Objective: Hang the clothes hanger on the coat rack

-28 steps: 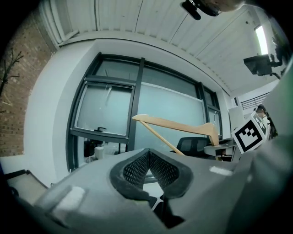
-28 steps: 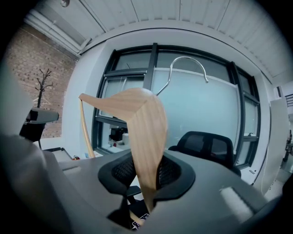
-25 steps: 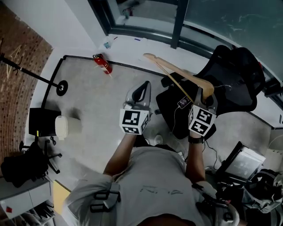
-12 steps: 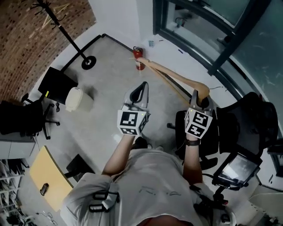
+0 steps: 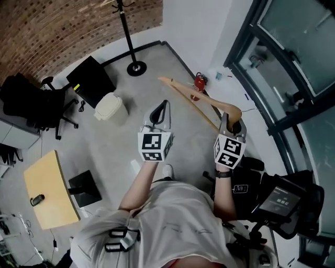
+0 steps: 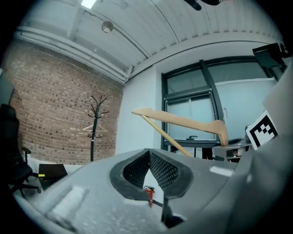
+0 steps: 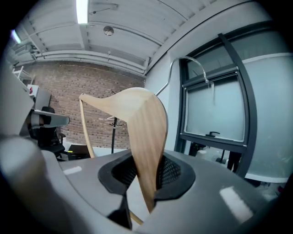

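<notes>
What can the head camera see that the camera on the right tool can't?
Only the head view shows the floor things: the red fire extinguisher, the white bin, the yellow table, and the left tool, which holds nothing. Only the right gripper view shows the ceiling light and the window handle. Both show the wooden hanger clamped in the right tool, the brick wall, and the coat rack standing in front of it.
</notes>
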`<act>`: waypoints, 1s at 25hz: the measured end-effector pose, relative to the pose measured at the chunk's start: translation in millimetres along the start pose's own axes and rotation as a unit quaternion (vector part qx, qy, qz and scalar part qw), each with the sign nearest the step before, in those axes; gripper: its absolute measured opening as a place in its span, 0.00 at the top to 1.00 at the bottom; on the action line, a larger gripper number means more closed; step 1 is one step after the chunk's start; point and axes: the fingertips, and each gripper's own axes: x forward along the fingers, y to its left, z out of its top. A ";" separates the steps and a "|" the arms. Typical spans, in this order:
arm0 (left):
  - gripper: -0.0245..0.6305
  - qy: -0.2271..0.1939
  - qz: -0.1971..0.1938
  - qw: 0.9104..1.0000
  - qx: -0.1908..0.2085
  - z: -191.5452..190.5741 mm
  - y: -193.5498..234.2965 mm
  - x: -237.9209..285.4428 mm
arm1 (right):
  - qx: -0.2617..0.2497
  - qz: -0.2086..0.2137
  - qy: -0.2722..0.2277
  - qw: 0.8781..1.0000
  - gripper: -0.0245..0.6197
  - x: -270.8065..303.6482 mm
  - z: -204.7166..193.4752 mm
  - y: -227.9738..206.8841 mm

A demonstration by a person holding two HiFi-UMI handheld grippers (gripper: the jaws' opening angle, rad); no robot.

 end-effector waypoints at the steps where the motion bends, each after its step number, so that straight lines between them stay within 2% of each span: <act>1: 0.96 -0.003 0.008 1.000 0.000 2.1 14.5 -1.5 | -0.002 0.011 0.003 1.000 0.81 8.5 3.3 15.0; 4: 0.96 -0.018 0.034 0.999 -0.008 7.2 57.5 -8.5 | -0.016 0.046 0.011 0.999 0.81 30.6 6.9 59.9; 9: 0.96 -0.013 0.114 0.993 -0.031 -4.2 127.4 -22.8 | -0.043 0.108 0.026 0.993 0.81 79.6 9.5 116.6; 15: 0.96 -0.011 0.153 0.987 -0.045 -12.6 163.3 -8.2 | -0.051 0.161 0.017 0.985 0.81 131.8 21.3 161.3; 20: 0.96 -0.018 0.175 0.984 -0.035 -7.9 184.6 34.6 | -0.053 0.192 0.009 0.980 0.81 193.4 32.1 175.9; 25: 0.96 -0.036 0.201 0.979 -0.024 21.0 210.9 95.4 | -0.057 0.209 -0.025 0.976 0.81 275.7 75.9 174.7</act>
